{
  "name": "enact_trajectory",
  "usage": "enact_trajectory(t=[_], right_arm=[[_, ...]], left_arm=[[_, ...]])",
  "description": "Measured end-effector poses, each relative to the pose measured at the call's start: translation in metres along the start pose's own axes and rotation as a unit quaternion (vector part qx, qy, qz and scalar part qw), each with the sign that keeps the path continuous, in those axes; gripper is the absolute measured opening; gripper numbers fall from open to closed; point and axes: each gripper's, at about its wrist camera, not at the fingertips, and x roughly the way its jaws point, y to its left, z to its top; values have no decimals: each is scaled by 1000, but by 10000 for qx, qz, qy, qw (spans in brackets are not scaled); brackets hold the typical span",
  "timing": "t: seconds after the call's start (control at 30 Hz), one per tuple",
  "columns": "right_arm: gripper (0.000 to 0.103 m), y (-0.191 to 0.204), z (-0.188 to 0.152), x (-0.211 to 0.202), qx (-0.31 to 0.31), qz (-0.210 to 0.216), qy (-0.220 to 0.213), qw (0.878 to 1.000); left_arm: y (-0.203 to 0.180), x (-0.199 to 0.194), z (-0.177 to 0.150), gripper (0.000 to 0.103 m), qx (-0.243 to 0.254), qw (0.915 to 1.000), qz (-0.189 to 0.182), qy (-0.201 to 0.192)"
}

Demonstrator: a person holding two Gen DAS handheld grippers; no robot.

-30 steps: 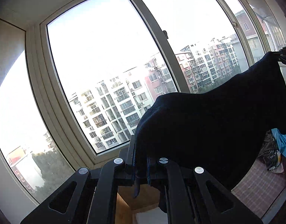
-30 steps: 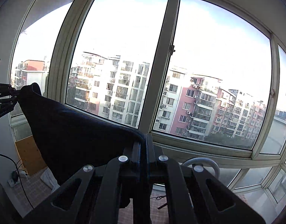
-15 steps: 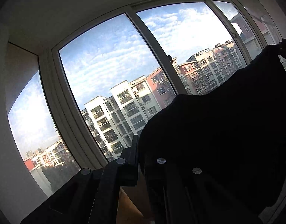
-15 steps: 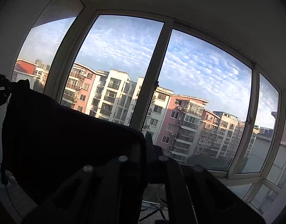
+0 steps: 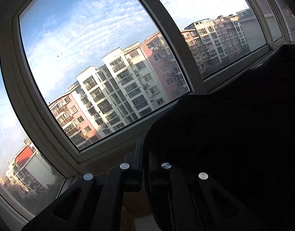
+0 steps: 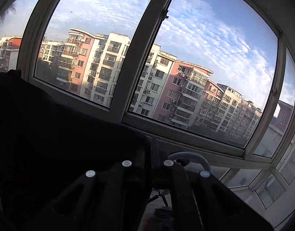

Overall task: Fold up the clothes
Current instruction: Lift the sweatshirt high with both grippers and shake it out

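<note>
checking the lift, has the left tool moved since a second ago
Yes. The left tool has tilted upward: the window frame now shows more sky.

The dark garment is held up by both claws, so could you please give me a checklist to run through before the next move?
1. Left claw shut on the dark garment: ok.
2. Right claw shut on it: ok.
3. Top edge spans from claw to claw without dropping out: ok.
4. Cloth free of twists or bunching: cannot tell, it is too dark.
5. Surface below ready to lay it on: cannot tell, both views face the window.
</note>
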Motion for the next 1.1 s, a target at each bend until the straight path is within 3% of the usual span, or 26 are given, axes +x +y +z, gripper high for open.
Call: enact_trajectory(t=[0.1, 0.23, 0.43, 0.53, 0.7, 0.9, 1.0, 1.1], right_arm=[[4, 7, -36, 74, -29, -50, 443, 9990], [4, 33, -114, 144, -17, 132, 1180, 9929], [4, 73, -233, 250, 1, 403, 2270, 9731], [4, 94, -268, 274, -69, 471, 2576, 9651], [8, 129, -306, 303, -311, 641, 3096, 9482], [43, 126, -309, 301, -906, 542, 3209, 9412], [45, 108, -304, 280, -800, 955, 3329, 9347], [49, 87, -302, 264, -452, 862, 3449, 9336]], left_arm=[[-40, 68, -17, 4, 12, 9991, -205, 374], [-106, 147, -56, 4, 337, 9940, -452, 935], [-189, 244, -141, 4, 544, 9723, -985, 2051], [-221, 268, -176, 4, 728, 9624, -1028, 2407], [-243, 288, -202, 16, 775, 9441, -1388, 2887], [-217, 253, -186, 20, 832, 9479, -1533, 2665], [-187, 236, -189, 28, 709, 9428, -1700, 2780], [-172, 223, -208, 30, 752, 9412, -1569, 2896]])
